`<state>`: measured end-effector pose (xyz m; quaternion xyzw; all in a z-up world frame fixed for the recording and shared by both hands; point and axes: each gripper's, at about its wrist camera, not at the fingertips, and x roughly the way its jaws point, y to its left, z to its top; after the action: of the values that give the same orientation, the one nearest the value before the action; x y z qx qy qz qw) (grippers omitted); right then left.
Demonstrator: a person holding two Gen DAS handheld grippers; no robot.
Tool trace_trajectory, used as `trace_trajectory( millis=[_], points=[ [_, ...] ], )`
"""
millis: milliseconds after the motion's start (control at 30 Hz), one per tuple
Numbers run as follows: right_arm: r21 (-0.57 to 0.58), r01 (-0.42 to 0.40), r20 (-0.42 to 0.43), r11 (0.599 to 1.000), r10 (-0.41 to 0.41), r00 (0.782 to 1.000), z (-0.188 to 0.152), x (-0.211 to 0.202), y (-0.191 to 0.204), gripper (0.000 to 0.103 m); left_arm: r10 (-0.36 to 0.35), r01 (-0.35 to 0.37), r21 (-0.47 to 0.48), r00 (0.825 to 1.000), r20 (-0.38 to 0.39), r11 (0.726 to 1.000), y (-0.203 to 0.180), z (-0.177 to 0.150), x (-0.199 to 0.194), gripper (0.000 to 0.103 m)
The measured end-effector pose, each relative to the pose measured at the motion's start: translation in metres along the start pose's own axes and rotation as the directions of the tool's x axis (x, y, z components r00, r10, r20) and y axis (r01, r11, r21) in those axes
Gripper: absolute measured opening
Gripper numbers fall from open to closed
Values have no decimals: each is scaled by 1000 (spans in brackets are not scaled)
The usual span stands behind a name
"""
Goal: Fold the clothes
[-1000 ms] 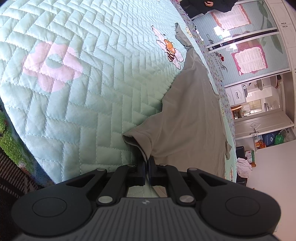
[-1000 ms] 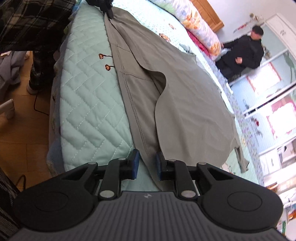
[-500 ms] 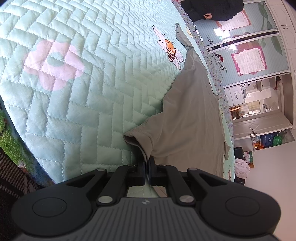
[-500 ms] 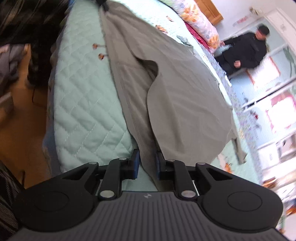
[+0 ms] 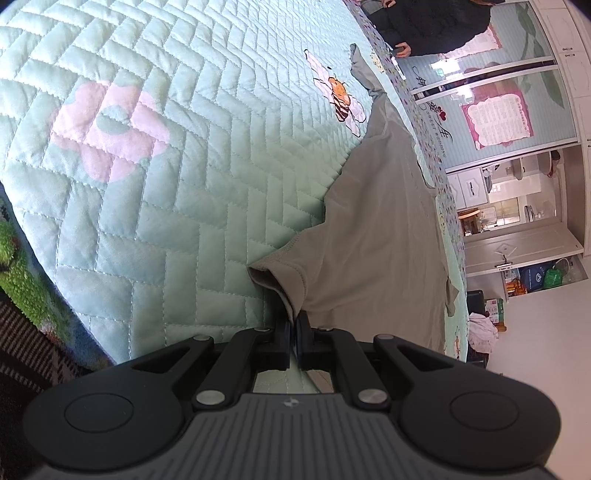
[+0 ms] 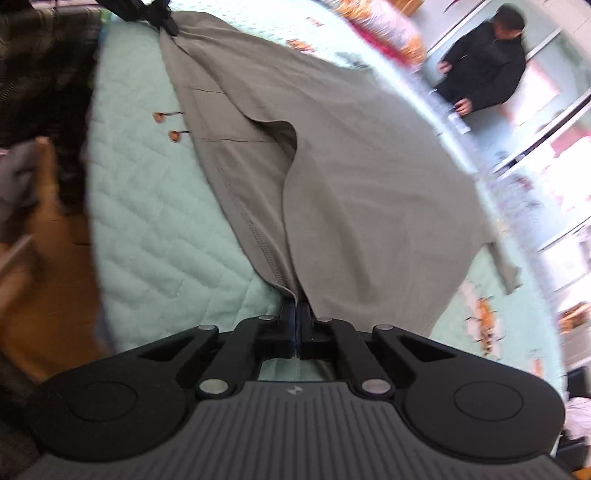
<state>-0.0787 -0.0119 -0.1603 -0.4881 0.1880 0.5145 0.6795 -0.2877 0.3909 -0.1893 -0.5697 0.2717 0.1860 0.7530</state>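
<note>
A grey-green garment (image 5: 384, 236) lies spread over a mint quilted bedspread (image 5: 177, 177). In the left wrist view my left gripper (image 5: 294, 325) is shut on the garment's hemmed corner, which bunches just ahead of the fingers. In the right wrist view the same garment (image 6: 362, 192) stretches away from me, one layer folded over another with a stitched hem along its left side. My right gripper (image 6: 296, 314) is shut on its near edge at the bed's side. The left gripper (image 6: 162, 16) shows at the far end, holding the cloth.
A person in dark clothes (image 6: 484, 66) stands beyond the bed by glass doors (image 5: 491, 99). Wooden floor (image 6: 48, 288) runs along the bed's left edge in the right wrist view. A bee print (image 5: 340, 99) and a pink flower (image 5: 107, 133) mark the quilt.
My right gripper has shut on the garment's near edge; it stood open around it before. The right view has swung and is blurred. The left gripper keeps its hold.
</note>
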Motion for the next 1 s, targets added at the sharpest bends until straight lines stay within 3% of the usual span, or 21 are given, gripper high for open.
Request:
trace_trajectory(
  millis=[133, 467, 600, 667, 767, 900, 1000],
  points=[
    [-21, -64, -34, 998, 63, 997, -3, -9, -6, 0, -5, 5, 6, 1000, 6, 1000, 0, -1, 0, 4],
    [47, -29, -3, 998, 29, 1000, -10, -1, 0, 1, -30, 30, 6, 999, 21, 1000, 5, -1, -2, 4],
    [77, -17, 1, 997, 17, 1000, -10, 1, 0, 1, -37, 35, 78, 999, 26, 996, 0, -4, -3, 10],
    [89, -10, 1, 996, 10, 1000, -9, 1, 0, 1, -60, 57, 115, 998, 22, 992, -4, -7, -5, 27],
    [108, -1, 1, 994, 1, 1000, -9, 2, 0, 1, -80, 77, 183, 997, 9, 980, -13, -10, -5, 41],
    [105, 15, 1, 994, -15, 1000, -8, 2, 3, 1, -38, 36, 303, 999, -1, 952, -27, -16, 2, 43],
    [105, 26, 0, 994, -26, 1000, -7, 3, 5, 1, 15, -19, 381, 1000, 14, 924, -37, -17, 9, 35]
  ],
)
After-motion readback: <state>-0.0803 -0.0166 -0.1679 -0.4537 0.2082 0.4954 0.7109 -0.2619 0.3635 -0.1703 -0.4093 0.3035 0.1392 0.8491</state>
